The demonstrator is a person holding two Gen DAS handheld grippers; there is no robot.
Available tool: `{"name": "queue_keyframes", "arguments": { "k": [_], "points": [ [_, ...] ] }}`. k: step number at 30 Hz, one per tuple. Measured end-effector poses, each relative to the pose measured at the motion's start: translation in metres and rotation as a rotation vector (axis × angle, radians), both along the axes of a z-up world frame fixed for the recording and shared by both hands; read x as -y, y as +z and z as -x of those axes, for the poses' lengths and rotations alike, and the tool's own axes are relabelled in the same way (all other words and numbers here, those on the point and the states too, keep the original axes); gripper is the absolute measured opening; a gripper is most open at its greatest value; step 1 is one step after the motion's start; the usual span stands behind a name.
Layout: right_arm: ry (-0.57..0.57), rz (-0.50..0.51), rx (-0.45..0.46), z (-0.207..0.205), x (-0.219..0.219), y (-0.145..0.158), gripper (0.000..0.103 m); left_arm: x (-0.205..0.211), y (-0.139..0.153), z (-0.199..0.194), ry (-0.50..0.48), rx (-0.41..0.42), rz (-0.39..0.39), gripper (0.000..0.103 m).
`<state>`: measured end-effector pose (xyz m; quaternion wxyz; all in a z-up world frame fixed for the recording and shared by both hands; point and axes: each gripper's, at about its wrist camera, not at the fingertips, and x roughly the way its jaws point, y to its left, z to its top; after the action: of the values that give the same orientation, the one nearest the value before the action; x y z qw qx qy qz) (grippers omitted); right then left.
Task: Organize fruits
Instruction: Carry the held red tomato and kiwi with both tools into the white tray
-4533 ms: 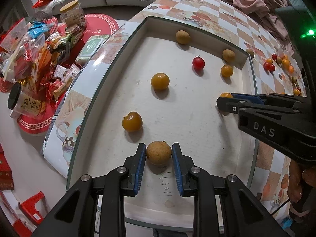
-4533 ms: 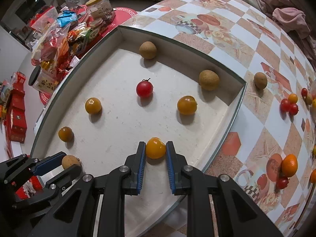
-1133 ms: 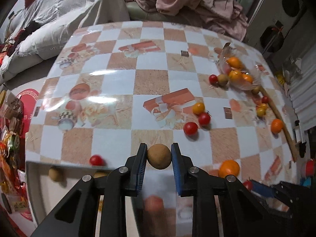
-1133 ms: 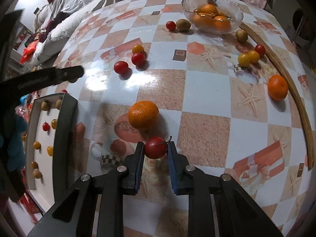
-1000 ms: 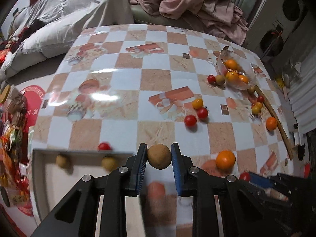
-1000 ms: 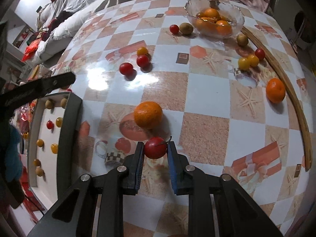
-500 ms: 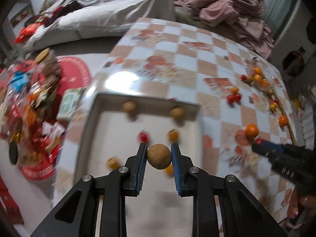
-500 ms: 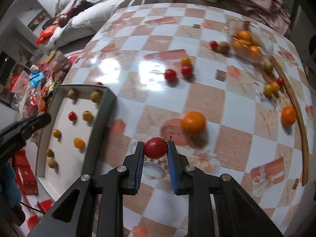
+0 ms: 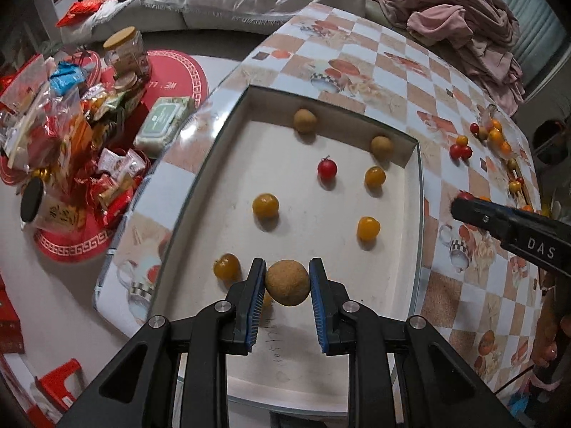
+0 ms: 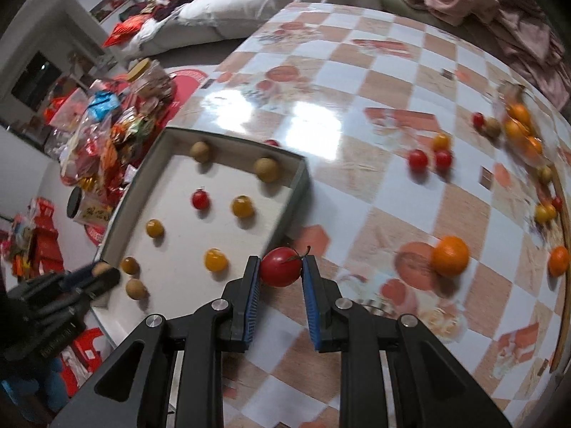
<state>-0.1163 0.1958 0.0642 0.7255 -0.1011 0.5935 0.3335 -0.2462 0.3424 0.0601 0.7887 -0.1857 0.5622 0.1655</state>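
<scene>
- Two grippers, both loaded.
- Left gripper point(image 9: 287, 287): pinching brown fruit point(image 9: 287, 283) between blue pads point(image 9: 254, 306), held above near end of tray point(image 9: 418, 221).
- Right gripper point(image 10: 280, 274): pinching red tomato point(image 10: 280, 266) with stem, held over table point(image 10: 392, 192) just outside tray point(image 10: 299, 192) corner.
- Seen in left view as black finger point(image 9: 499, 221) marked DAS, right of tray, over table point(image 9: 456, 278).
- Tray contents, left view: two brown fruits at far wall point(image 9: 304, 120) point(image 9: 382, 145); small red tomato point(image 9: 327, 169) mid; orange-yellow tomatoes point(image 9: 374, 177) point(image 9: 265, 205) point(image 9: 368, 228) point(image 9: 226, 265) spread apart, last one just left of left gripper.
- One more fruit half hidden behind left pad, kind unclear.
- Right view: extra brown fruit point(image 10: 136, 288) at near tray corner, beside left gripper point(image 10: 92, 278).
- Loose on table, right view: orange point(image 10: 450, 256) near right gripper, second orange point(image 10: 558, 260) at far right, red pair with one yellow point(image 10: 430, 155) mid-table, yellow pair point(image 10: 545, 213) near edge.
- Glass bowl point(image 10: 517, 121) with oranges at far side, blurred.
- Snack packets point(image 9: 71, 142) and jar point(image 9: 125, 55) on floor left of table.
- Pink clothes point(image 9: 464, 25) heaped beyond table.
</scene>
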Motion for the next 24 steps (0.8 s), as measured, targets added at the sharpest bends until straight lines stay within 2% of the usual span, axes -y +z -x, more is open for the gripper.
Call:
{"name": "queue_keyframes", "arguments": {
  "k": [7,16,24],
  "points": [
    [0.042,0.0,-0.033,0.001,-0.027,-0.009,0.026,0.009,-0.018,-0.013,-0.022,-0.012,-0.031,0.026],
    [0.118,0.063,-0.087,-0.002,-0.069,-0.04,0.026,0.008,-0.036,-0.013,-0.012,-0.044,-0.016,0.026],
    [0.144,0.109,-0.094,0.0,-0.082,-0.057,0.026,0.007,-0.042,-0.011,-0.008,-0.054,-0.011,0.026]
  ]
}}
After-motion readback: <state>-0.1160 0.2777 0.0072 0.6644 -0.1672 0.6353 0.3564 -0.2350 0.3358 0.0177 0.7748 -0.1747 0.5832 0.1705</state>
